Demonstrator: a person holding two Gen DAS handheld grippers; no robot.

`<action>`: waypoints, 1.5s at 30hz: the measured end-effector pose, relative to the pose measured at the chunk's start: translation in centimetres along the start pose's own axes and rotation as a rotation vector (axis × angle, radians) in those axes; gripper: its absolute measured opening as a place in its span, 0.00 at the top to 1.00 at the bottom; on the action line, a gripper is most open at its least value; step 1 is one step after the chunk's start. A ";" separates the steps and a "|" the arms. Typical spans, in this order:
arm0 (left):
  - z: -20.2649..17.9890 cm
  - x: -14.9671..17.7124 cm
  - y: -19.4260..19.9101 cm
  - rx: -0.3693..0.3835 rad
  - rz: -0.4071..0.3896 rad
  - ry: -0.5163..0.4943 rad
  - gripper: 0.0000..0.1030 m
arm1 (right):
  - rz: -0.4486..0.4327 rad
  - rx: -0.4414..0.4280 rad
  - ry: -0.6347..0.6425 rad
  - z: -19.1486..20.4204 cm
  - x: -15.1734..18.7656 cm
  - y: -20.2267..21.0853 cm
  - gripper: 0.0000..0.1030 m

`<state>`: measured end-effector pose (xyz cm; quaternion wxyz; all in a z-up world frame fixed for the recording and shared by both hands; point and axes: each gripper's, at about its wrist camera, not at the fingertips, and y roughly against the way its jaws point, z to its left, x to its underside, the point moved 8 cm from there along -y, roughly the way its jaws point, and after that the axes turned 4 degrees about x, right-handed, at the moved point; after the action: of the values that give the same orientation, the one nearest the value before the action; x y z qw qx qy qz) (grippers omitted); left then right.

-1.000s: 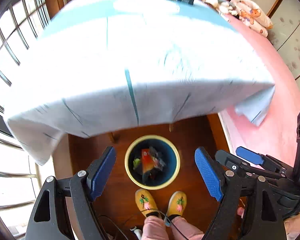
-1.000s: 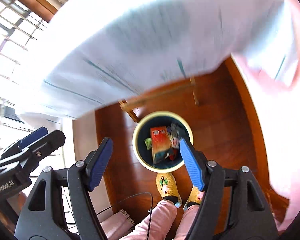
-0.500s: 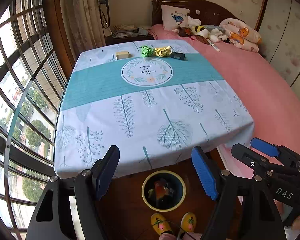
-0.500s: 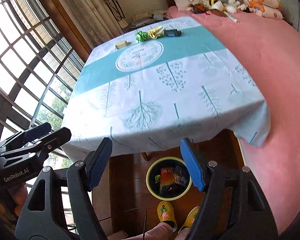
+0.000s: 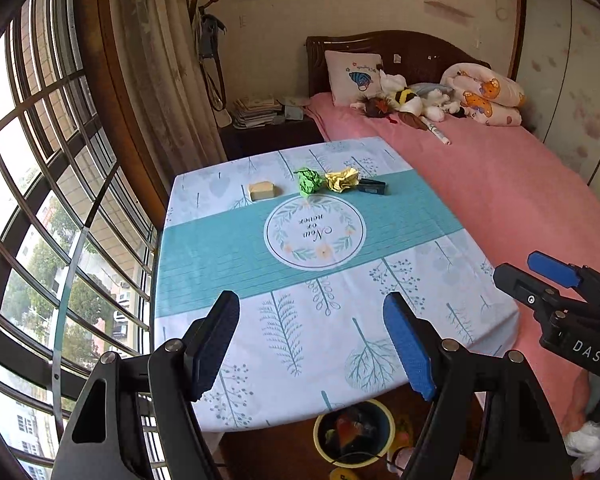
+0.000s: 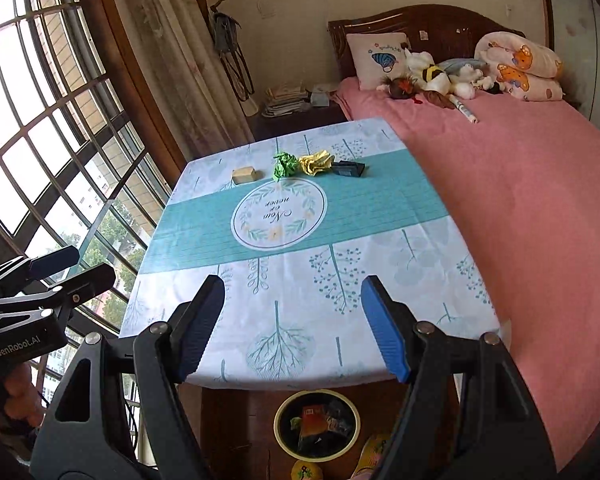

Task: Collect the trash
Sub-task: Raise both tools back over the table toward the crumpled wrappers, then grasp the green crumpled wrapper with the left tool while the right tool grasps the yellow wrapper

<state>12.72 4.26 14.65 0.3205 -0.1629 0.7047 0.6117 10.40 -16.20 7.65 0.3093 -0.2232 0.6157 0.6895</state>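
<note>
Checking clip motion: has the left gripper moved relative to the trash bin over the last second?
Yes. The left gripper has risen and tilted up; the trash bin dropped toward the frame's bottom.

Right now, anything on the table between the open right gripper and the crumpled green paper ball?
No objects: between the right gripper and the crumpled green paper ball lies only the leaf-print tablecloth with its round emblem, seen in the right wrist view.

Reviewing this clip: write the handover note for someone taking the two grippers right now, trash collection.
Left gripper: open, empty, over the table's near edge.
Right gripper: open, empty, likewise.
On the far side of the table, in a row: tan block, green paper ball, yellow paper ball, dark small box.
Bin on the floor at the near edge already holds some wrappers.
Left: carry the four remaining items to the bin, if all count as trash.
</note>
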 end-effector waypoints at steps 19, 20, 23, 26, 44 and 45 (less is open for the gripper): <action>4.3 -21.4 -23.3 -0.109 0.132 0.185 0.27 | 0.123 -0.110 0.194 -5.1 -23.8 -25.8 0.39; 4.3 -22.2 -25.2 -0.113 0.144 0.190 0.27 | 0.137 -0.124 0.204 -5.3 -24.6 -27.7 0.40; 4.6 -23.6 -30.4 -0.129 0.186 0.204 0.27 | 0.173 -0.145 0.257 -5.5 -26.8 -33.9 0.42; 4.9 -24.0 -35.3 -0.141 0.236 0.226 0.27 | 0.226 -0.187 0.297 -5.2 -27.6 -39.7 0.45; 5.6 -20.6 -48.0 -0.095 0.408 0.265 0.27 | 0.491 -0.362 0.613 -0.7 -17.9 -54.7 0.52; 5.4 -20.7 -48.1 -0.093 0.409 0.267 0.27 | 0.491 -0.369 0.617 -0.6 -17.6 -54.7 0.57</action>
<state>59.35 -3.39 -8.58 0.0861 -0.1107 0.7300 0.6689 61.22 -16.74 -19.18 -0.1073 -0.3173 0.5807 0.7420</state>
